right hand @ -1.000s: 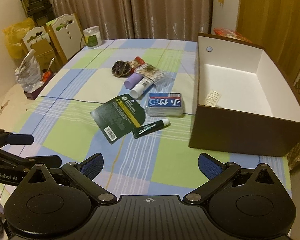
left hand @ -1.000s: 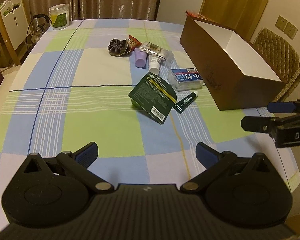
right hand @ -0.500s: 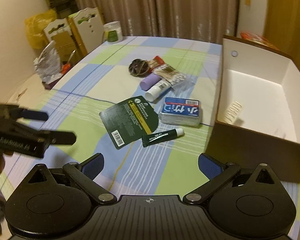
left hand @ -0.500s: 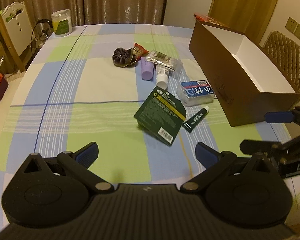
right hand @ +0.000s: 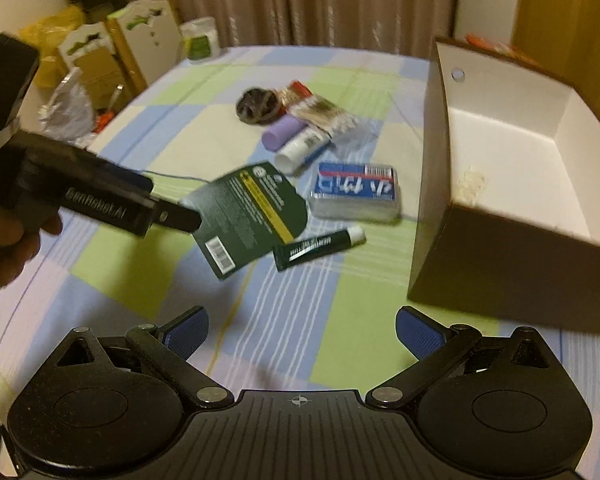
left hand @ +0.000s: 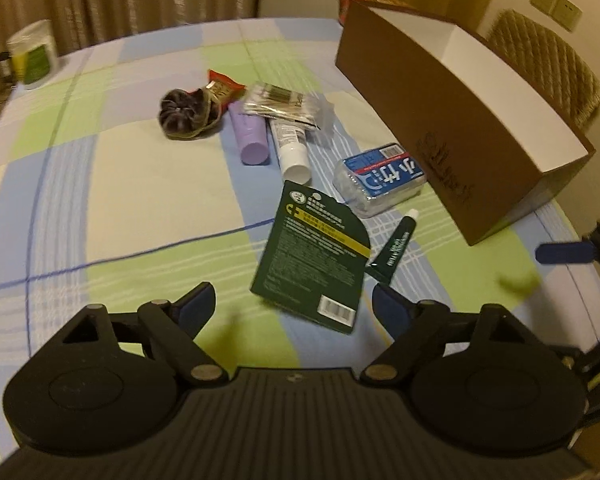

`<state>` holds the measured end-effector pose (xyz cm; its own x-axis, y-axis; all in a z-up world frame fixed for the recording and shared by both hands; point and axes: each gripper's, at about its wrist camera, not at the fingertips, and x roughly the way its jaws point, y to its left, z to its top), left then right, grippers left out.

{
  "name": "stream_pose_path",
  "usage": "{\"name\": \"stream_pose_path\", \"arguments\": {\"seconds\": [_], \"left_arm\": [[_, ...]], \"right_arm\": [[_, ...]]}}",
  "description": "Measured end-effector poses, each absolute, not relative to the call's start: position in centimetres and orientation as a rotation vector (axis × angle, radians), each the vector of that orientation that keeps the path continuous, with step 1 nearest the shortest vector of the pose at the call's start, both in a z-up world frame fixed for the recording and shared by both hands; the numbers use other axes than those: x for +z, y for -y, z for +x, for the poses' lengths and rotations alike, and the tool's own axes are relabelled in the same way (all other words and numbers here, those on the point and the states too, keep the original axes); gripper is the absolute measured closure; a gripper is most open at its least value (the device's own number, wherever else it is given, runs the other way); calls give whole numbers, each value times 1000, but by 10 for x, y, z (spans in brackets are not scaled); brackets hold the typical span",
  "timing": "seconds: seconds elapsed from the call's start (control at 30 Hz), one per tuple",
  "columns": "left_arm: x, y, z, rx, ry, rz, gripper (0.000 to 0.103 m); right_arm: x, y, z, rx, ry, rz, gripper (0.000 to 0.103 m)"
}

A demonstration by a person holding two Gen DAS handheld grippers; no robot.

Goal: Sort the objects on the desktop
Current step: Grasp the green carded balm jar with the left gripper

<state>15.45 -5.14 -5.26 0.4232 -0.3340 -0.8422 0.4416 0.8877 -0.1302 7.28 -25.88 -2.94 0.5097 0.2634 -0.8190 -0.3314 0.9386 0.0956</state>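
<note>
Both grippers moved in toward the clutter since the earlier frames. Left gripper (left hand: 293, 304) jaws wide, empty, just short of the dark green card packet (left hand: 314, 258), which lies flat on the checked tablecloth (left hand: 148, 184), yellow stripe and barcode showing. Dark green tube (left hand: 394, 246), white cap, touches the packet's edge. Blue tissue pack (left hand: 380, 178) sits beside the brown open box (left hand: 460, 120). Right gripper (right hand: 302, 334) also wide open, empty, over the cloth near the box.
</note>
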Motion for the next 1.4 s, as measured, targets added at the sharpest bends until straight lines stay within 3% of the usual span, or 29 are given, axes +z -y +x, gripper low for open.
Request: {"name": "stream_pose_path", "arguments": {"seconds": [0.33, 0.57, 0.77, 1.07, 1.4], "left_arm": [[-82, 47, 192, -645, -1106, 131, 74], [-66, 47, 179, -716, -997, 230, 91], [-45, 49, 157, -830, -878, 364, 99], [-27, 75, 104, -1005, -745, 560, 103], [-57, 94, 48, -1071, -821, 757, 103]], "right_arm": [[-44, 235, 77, 242, -1010, -29, 0], [-47, 232, 83, 218, -1013, -26, 0], [-49, 228, 87, 242, -1010, -34, 0], [-50, 244, 76, 235, -1017, -40, 0], [-59, 279, 46, 188, -1059, -48, 0]]}}
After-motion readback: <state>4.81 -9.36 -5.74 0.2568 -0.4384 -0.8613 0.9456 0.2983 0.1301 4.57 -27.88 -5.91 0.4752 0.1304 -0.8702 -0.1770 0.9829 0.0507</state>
